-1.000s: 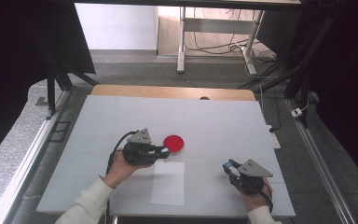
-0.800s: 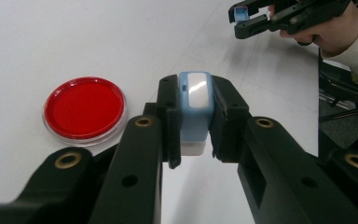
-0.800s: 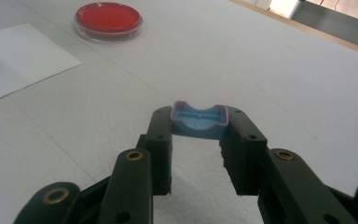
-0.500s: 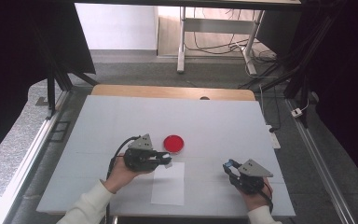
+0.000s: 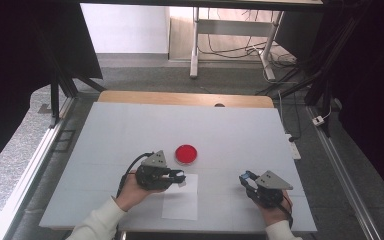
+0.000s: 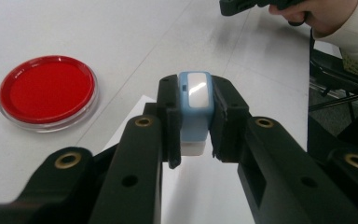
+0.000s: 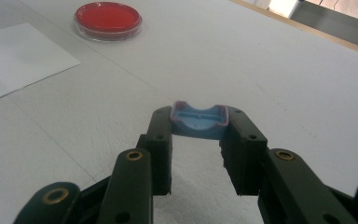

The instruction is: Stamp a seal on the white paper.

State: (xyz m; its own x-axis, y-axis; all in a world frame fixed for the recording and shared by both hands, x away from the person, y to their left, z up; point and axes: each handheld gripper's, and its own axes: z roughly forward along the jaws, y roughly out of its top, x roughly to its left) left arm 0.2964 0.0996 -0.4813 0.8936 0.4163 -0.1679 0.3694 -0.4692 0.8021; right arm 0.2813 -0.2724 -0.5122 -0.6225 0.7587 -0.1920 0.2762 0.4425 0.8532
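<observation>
On the white table [image 5: 130, 130], near its front edge, each of the person's hands holds one gripper. The left gripper [image 5: 179, 177] points toward the table's middle, and its tips are over the upper left corner of the sheet of white paper [image 5: 181, 200]. Its jaws are clenched on a light blue and white stamp-like block [image 6: 195, 109], which sits upright between the pads with its glossy top facing the camera. Just beyond this gripper, clear of the paper, the red dish with a clear rim [image 5: 186, 154] rests on the table.

The right gripper [image 5: 246, 178] is well apart to the right, beside the paper. Its jaws are clamped on a small blue cap-like piece [image 7: 199, 120], hollow side up, held at the jaw tips just above the table surface.
</observation>
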